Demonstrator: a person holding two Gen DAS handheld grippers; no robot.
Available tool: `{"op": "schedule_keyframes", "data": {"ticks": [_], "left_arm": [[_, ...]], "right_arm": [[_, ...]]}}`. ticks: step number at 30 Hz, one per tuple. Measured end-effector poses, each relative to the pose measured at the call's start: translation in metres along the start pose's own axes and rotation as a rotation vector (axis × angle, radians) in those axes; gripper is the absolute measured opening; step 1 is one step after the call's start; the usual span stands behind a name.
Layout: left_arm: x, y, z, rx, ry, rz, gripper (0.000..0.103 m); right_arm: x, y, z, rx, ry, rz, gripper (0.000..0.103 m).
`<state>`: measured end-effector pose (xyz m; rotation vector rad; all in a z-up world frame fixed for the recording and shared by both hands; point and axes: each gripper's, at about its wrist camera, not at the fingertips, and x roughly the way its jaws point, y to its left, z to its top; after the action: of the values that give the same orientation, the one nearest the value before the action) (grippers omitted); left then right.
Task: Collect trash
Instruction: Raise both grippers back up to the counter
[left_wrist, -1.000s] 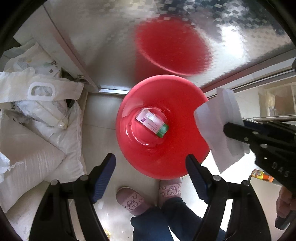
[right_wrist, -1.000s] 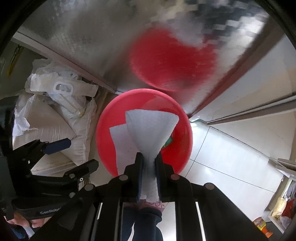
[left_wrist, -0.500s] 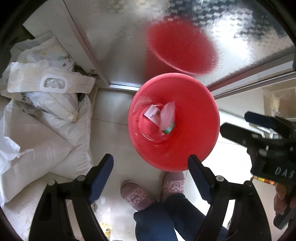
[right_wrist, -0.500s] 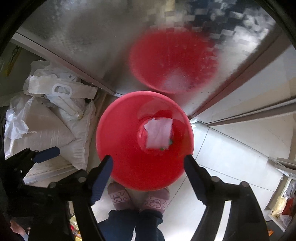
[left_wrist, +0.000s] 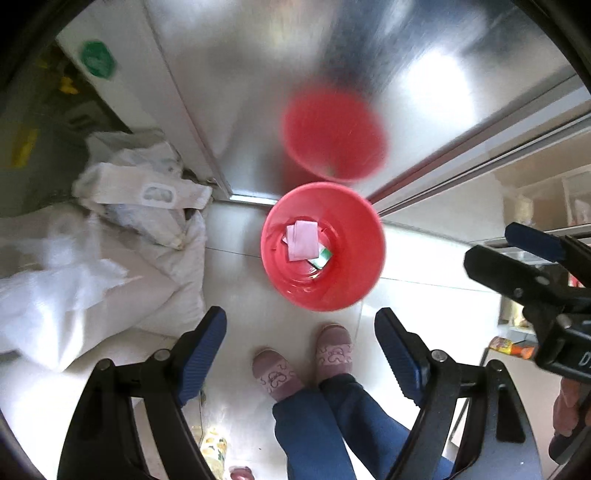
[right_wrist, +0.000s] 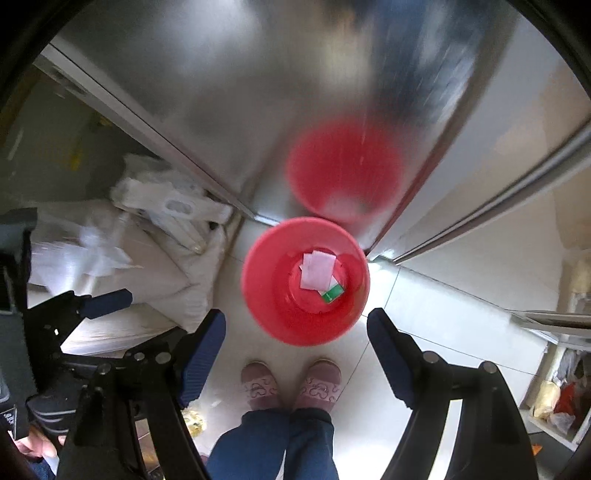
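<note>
A red bin (left_wrist: 321, 291) stands on the pale tiled floor against a steel cabinet, far below both grippers. At its bottom lies a white paper sheet (left_wrist: 303, 242) over a small box with a green end (left_wrist: 322, 258). My left gripper (left_wrist: 301, 321) points straight down, open, with nothing between its blue pads. My right gripper (right_wrist: 297, 318) is open and holds nothing; the bin (right_wrist: 273, 317), paper (right_wrist: 317, 271) and box (right_wrist: 332, 292) show beyond its fingers. In the left wrist view the right gripper (left_wrist: 495, 245) juts in from the right edge.
White sacks (left_wrist: 92, 288) are piled left of the bin. The steel cabinet front (left_wrist: 332, 74) mirrors the bin. A person's feet in pink slippers (left_wrist: 280, 373) stand just in front of the bin. Shelves with packets (right_wrist: 554, 402) sit at the far right.
My right gripper opened and let the white paper go; it dropped into the bin onto the box. Both grippers have risen well above the bin, which now looks smaller.
</note>
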<state>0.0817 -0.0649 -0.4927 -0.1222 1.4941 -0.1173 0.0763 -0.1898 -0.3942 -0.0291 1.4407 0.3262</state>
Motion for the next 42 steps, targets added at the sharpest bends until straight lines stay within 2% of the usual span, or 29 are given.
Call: {"op": "schedule_keyframes", "data": {"ticks": [6,10,14,19,23,29,31,33,37,42], "left_arm": [[-0.107,-0.014,-0.012,-0.009,-0.070,0.014,0.081],[-0.186,-0.024,-0.014,-0.041,-0.138,0.003,0.081],[-0.247,-0.030,-0.011,-0.049,-0.208,0.015,0.081],[-0.313,-0.033,-0.004,-0.089,-0.284,-0.012,0.081],[-0.363,-0.042,-0.003,-0.075,-0.394,0.047,0.081],[-0.414,-0.038,0.000,-0.039,-0.485,0.109,0.081],[-0.427,-0.032,0.002,-0.047,-0.509,0.104,0.081],[-0.436,-0.026,0.004,-0.062,-0.526,0.106,0.081],[-0.454,-0.015,0.014,-0.075,-0.535,0.127,0.081],[-0.461,0.000,0.041,-0.057,-0.539,0.191,0.081]], "right_arm": [[-0.099,0.021,-0.006,-0.027,-0.061,-0.001,0.077],[-0.163,0.036,-0.001,-0.029,-0.084,-0.007,0.077],[-0.226,0.049,0.006,-0.038,-0.141,-0.012,0.077],[-0.282,0.062,0.012,-0.059,-0.215,0.007,0.078],[-0.314,0.070,0.020,-0.086,-0.263,0.003,0.078],[-0.360,0.077,0.031,-0.119,-0.381,0.034,0.082],[-0.373,0.080,0.037,-0.137,-0.424,0.040,0.095],[-0.380,0.083,0.040,-0.151,-0.448,0.050,0.102],[-0.381,0.090,0.055,-0.161,-0.465,0.059,0.102],[-0.374,0.091,0.080,-0.165,-0.461,0.040,0.102]]}}
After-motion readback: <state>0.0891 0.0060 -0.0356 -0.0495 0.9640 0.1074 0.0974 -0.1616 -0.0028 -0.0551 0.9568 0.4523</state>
